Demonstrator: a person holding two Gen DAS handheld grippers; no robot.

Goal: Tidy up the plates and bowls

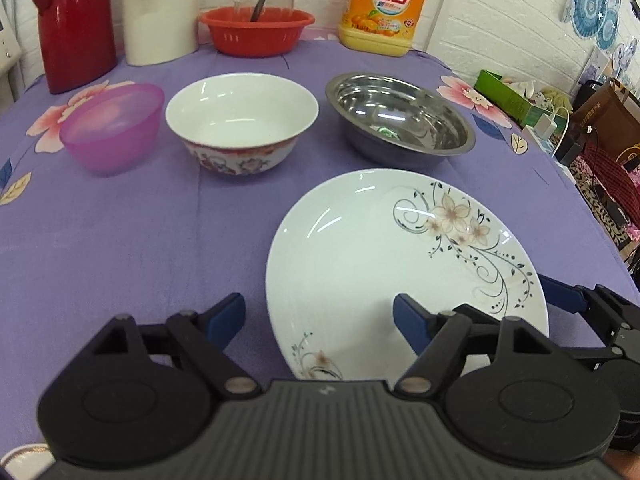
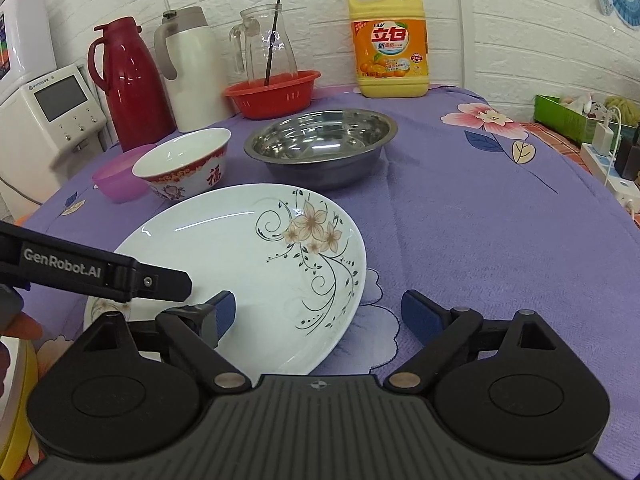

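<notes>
A white plate with a flower pattern [image 1: 360, 256] lies on the purple cloth; it also shows in the right wrist view [image 2: 224, 256]. Behind it stand a pink plastic bowl [image 1: 114, 130], a white ceramic bowl with a red rim pattern [image 1: 240, 120] and a steel bowl [image 1: 400, 118]. My left gripper [image 1: 320, 318] is open, its right finger over the plate's near edge, its left finger over the cloth. My right gripper [image 2: 316, 312] is open, astride the plate's right near edge. Neither holds anything.
At the back stand a red flask [image 2: 128, 80], a white flask [image 2: 192, 68], a red basket [image 2: 274, 92] with a glass jug in it, and a yellow detergent bottle [image 2: 388, 44]. A white appliance [image 2: 48, 120] stands left. Clutter lies past the table's right edge [image 1: 580, 128].
</notes>
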